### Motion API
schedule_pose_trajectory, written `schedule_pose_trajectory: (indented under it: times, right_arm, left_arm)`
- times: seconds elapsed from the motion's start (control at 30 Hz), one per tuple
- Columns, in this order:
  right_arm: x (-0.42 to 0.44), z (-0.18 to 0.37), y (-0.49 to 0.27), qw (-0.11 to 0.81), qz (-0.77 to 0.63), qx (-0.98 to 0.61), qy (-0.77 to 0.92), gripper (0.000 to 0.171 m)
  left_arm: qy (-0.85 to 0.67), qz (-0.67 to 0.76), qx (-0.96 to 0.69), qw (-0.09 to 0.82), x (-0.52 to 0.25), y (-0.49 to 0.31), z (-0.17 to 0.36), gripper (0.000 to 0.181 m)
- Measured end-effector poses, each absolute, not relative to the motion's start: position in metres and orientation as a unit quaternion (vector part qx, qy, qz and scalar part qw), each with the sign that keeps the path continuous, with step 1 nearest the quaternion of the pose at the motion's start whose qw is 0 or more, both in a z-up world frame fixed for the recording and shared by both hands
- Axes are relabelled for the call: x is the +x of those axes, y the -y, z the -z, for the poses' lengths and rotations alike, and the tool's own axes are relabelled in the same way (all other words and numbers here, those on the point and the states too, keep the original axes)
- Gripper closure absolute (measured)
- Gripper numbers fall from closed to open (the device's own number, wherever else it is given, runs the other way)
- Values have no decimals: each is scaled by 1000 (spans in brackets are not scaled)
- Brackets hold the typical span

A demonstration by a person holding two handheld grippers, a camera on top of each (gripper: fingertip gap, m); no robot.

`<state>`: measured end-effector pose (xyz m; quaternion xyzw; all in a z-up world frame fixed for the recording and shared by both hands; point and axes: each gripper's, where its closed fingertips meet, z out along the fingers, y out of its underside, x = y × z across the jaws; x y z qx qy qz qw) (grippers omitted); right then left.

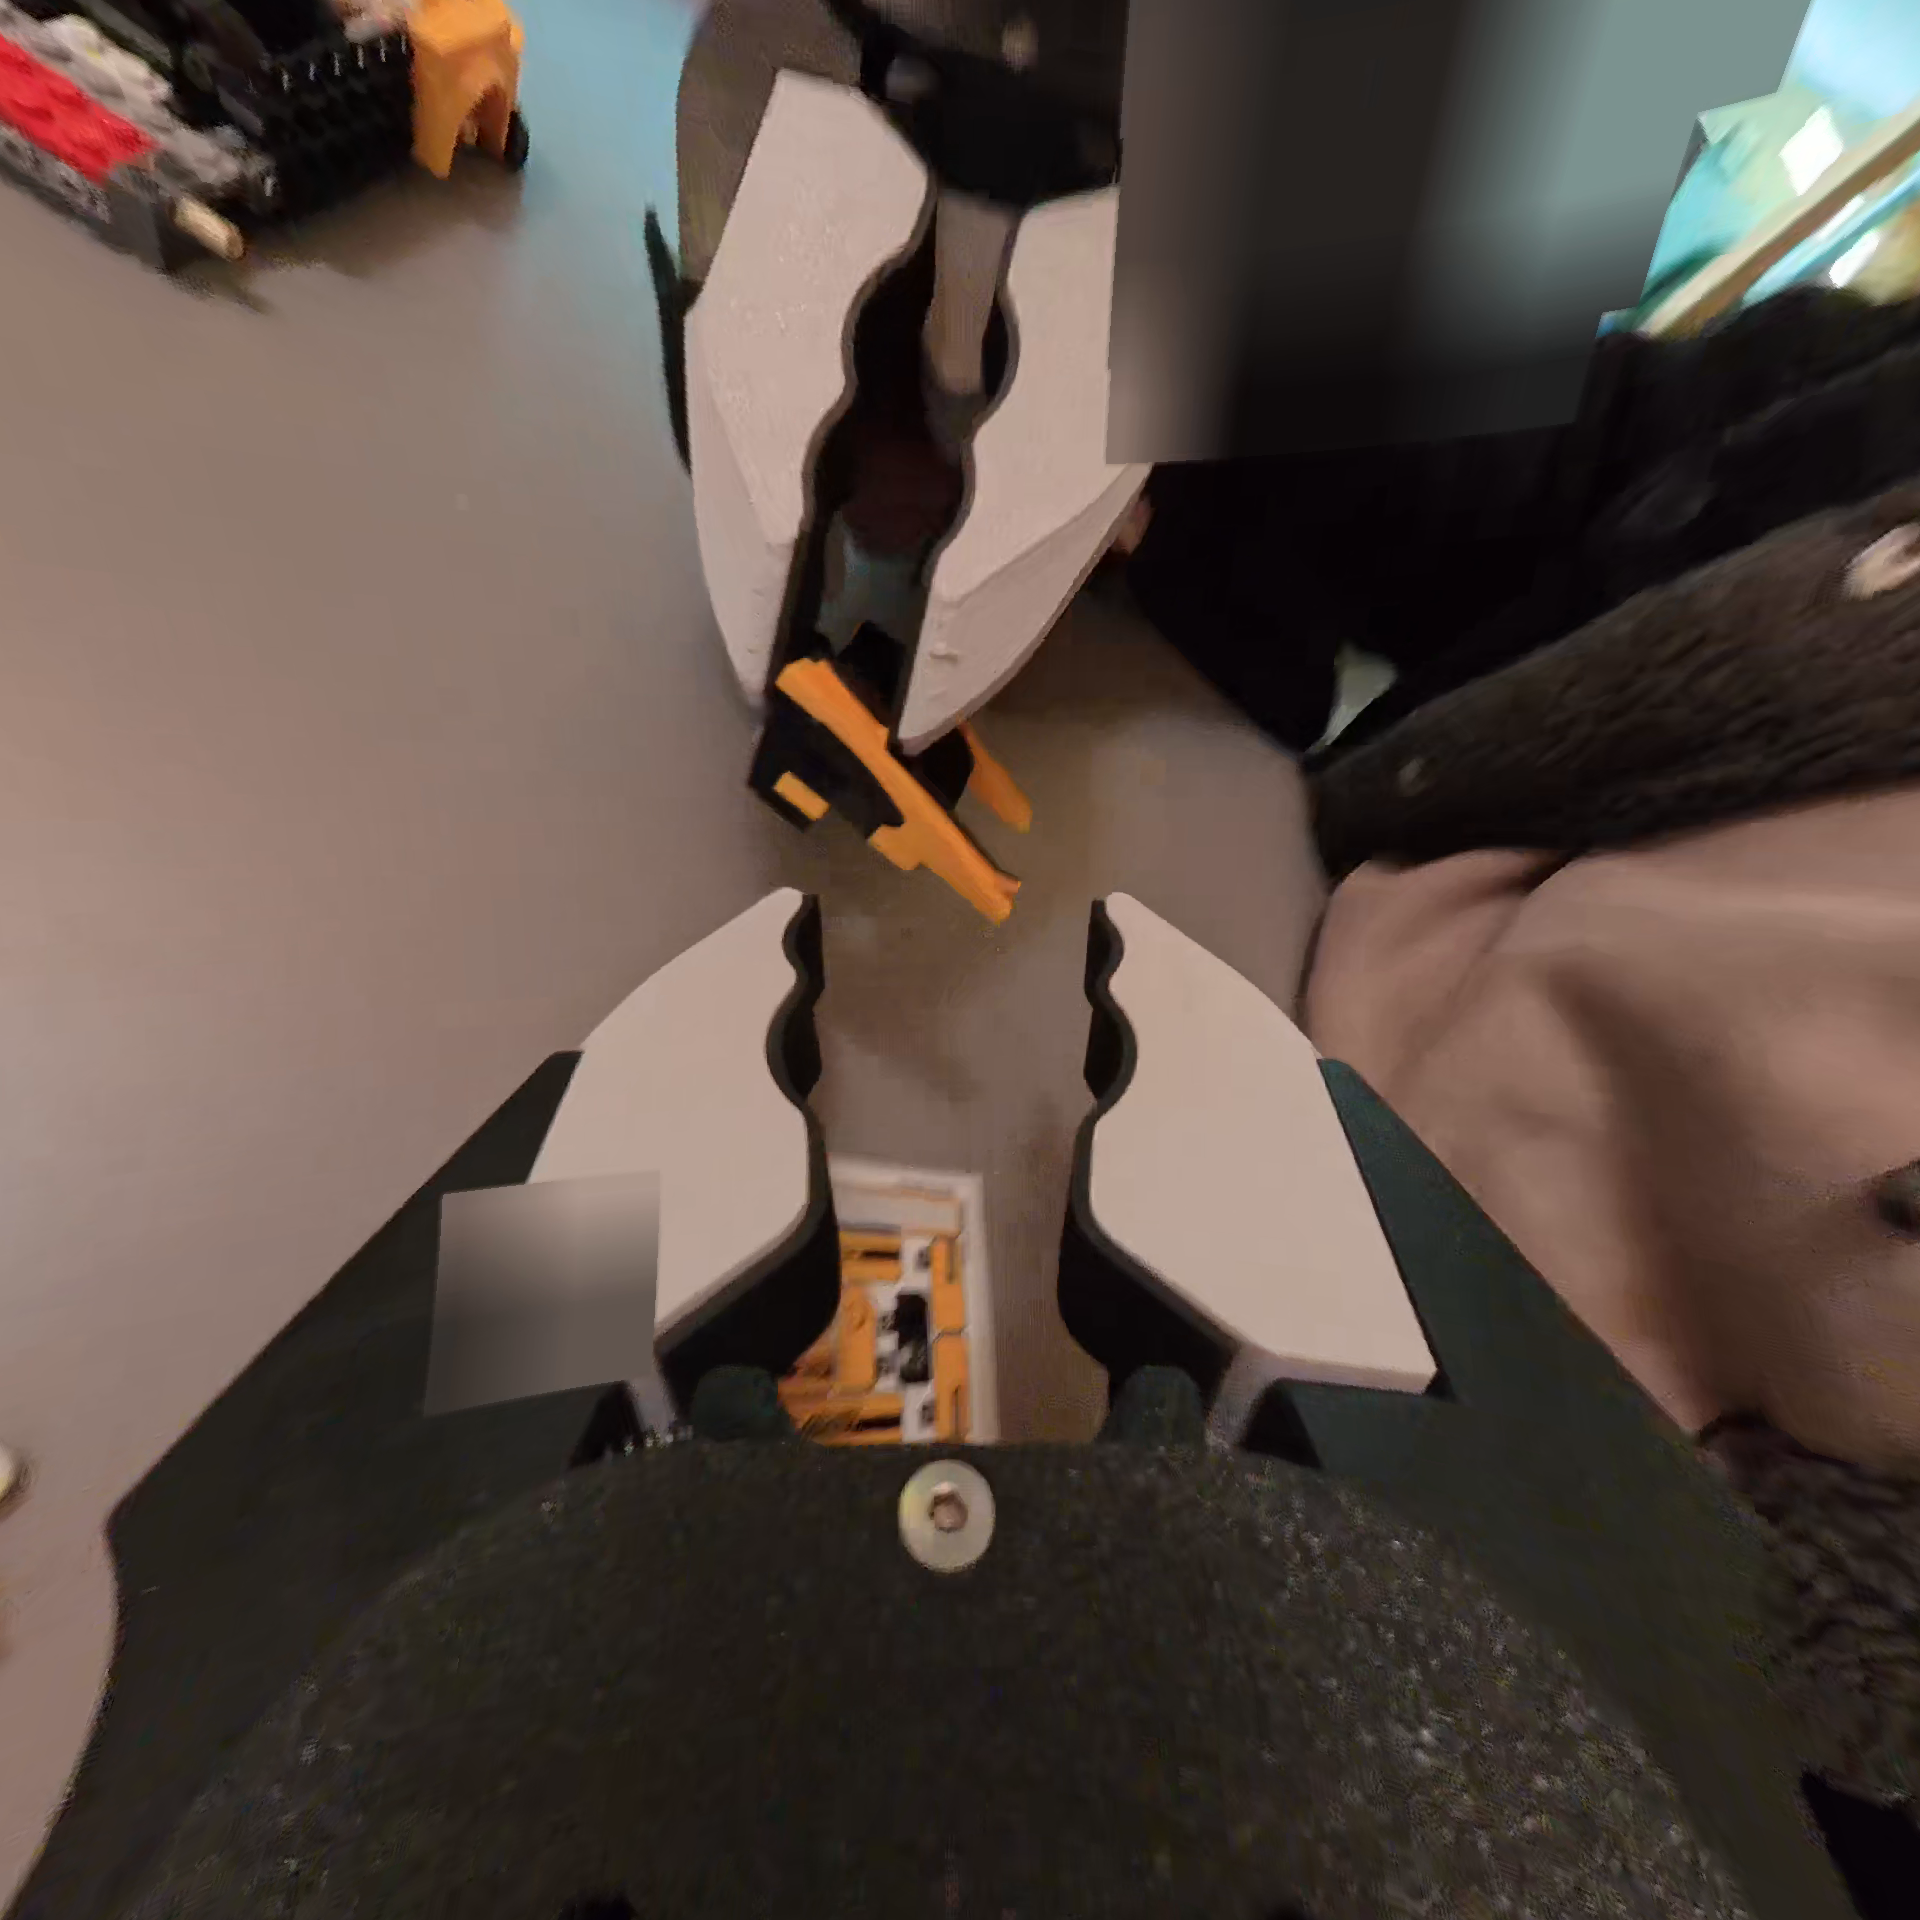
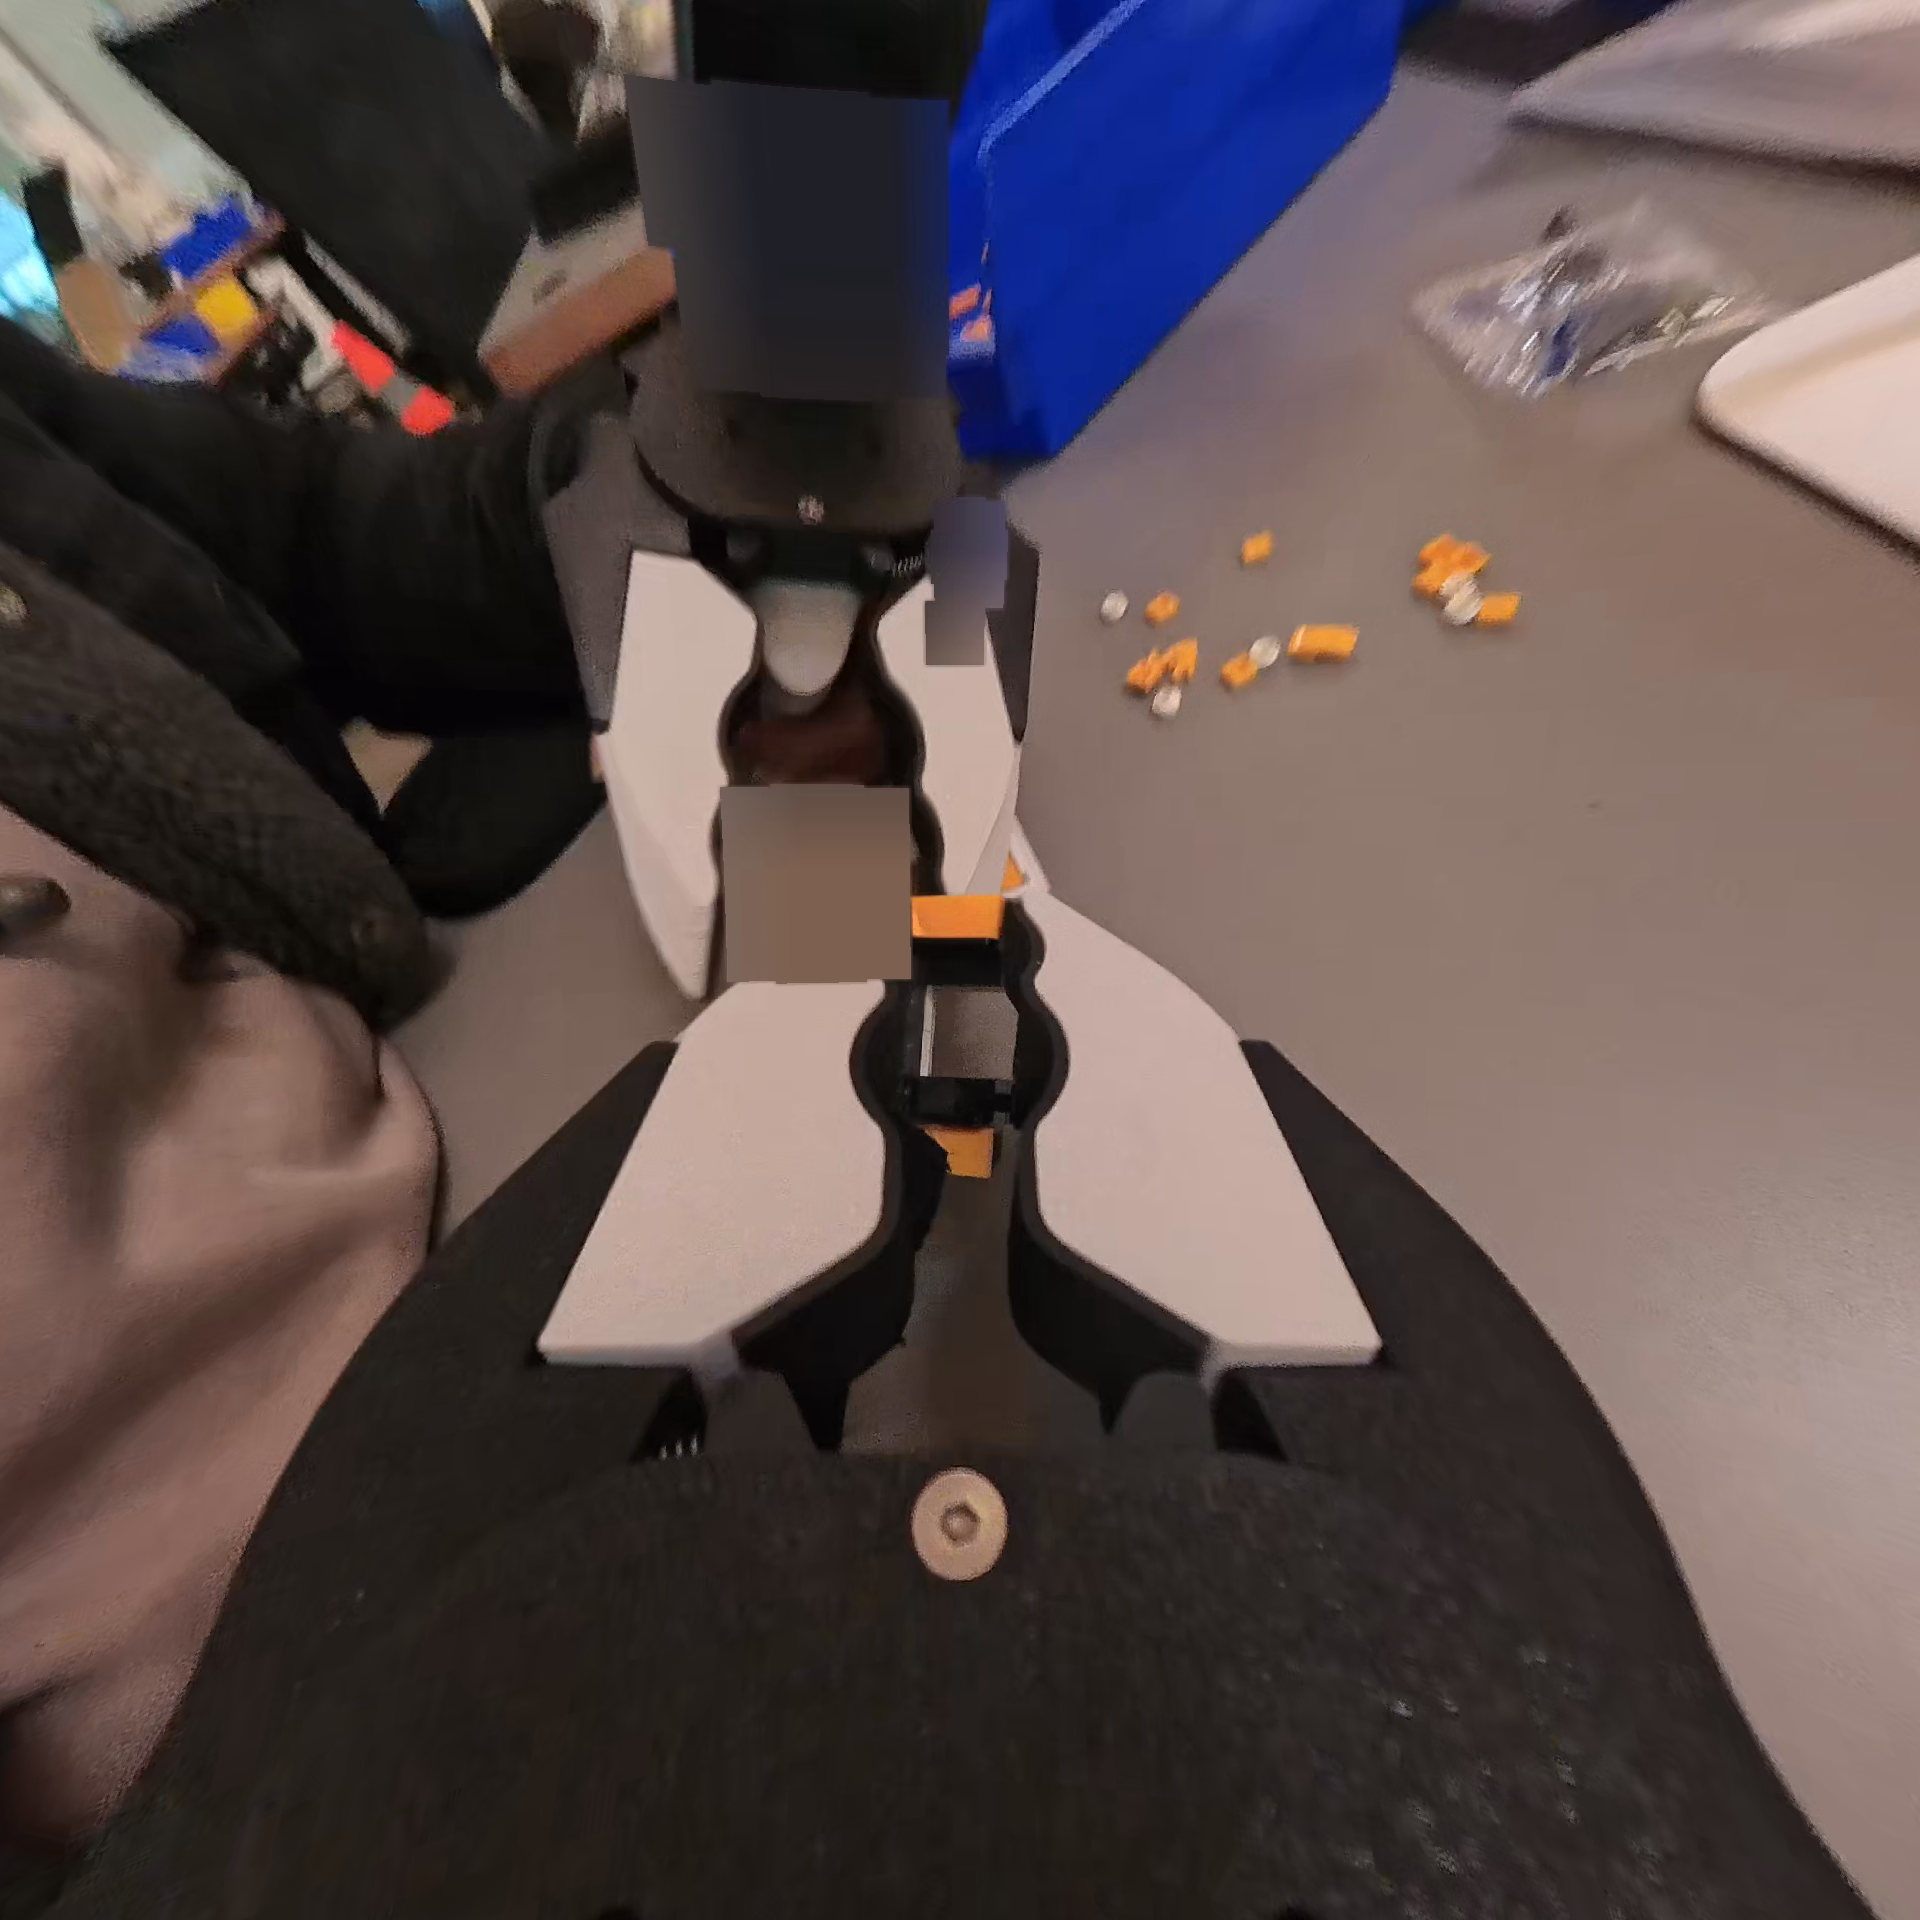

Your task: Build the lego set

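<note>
Orange-black lego subassembly pinched at right gripper tips, held aloft above surface, presented toward left gripper. Left jaws spread, empty, aligned for handover/mating. Loose orange pieces left mid-surface.

A: What do the right gripper's white fingers clamp?

B: A small black-and-orange lego assembly, held above the grey worktop.

A: Beyond it?

B: The left gripper facing it, scattered orange lego pieces, a blue plastic bin.
</note>
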<state>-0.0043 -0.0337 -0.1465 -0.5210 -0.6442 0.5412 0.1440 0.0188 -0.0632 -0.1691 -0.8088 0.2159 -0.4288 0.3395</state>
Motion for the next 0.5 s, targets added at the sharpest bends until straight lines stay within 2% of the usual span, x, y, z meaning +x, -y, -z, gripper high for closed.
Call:
schedule_pose_trajectory:
  times: [0.17,0.3,0.43,0.5]
  right_arm:
    - [-12,131,30,227,-536,-506,637,154]
    - [-12,127,26,279,-501,-490,656,154]
    - [-10,125,26,304,-481,-477,670,156]
    - [-9,122,25,310,-481,-476,668,162]
  left_arm:
    - [-123,505,-771,367,18,48,142,136]
    - [-124,476,-786,375,12,45,146,166]
    - [-128,462,-796,370,10,45,149,171]
    - [-136,456,-799,368,9,47,151,177]
